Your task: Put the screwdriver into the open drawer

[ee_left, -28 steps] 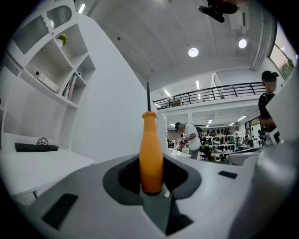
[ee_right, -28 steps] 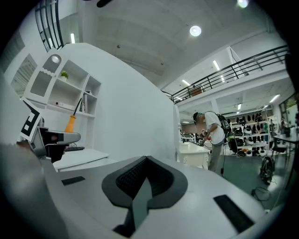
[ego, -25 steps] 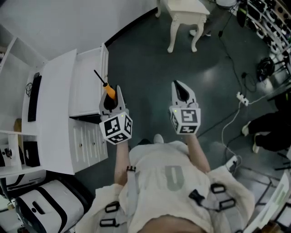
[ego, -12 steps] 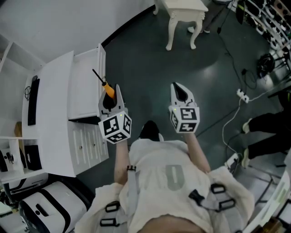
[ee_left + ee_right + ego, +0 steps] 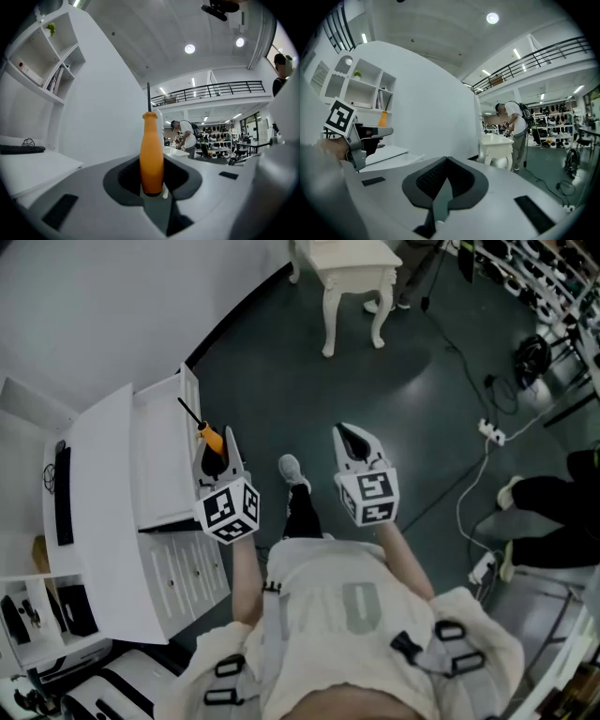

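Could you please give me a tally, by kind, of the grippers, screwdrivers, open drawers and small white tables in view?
grippers: 2 (left gripper, right gripper)
screwdriver: 1
open drawer: 1
small white table: 1
total: 5

White open drawer (image 5: 159, 457) just left of the fingers of the left gripper (image 5: 219, 444), desk top (image 5: 98, 521) walling its far side, bare dark floor (image 5: 272, 371) ahead of both fingertips, side table (image 5: 343, 262) well ahead of the right gripper (image 5: 352, 435)
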Available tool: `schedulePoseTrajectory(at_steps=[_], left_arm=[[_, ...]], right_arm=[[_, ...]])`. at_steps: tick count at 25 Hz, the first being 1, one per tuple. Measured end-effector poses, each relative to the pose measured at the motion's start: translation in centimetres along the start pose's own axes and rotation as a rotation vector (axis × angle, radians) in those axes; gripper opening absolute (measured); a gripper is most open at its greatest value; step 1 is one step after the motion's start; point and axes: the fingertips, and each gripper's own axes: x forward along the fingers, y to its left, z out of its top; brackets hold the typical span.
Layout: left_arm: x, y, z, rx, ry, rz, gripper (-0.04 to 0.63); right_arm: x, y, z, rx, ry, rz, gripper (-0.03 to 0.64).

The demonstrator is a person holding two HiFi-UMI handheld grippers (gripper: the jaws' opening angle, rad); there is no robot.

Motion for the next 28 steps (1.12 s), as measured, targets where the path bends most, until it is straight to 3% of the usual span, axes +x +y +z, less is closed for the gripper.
schedulePoseTrajectory(at_steps=[12,28], left_arm=[[12.5,0.5,0.4,-0.002,-0.004,-0.038,0.097],[31.8,8.8,4.7,0.03,-0.028,-0.035,0.097]], right_arm=[[8.3,-2.7,1.7,-0.005,0.018,-0.009,0.005],[31.2,-3.0,8.5,-0.003,0.051,0.054,0.005]])
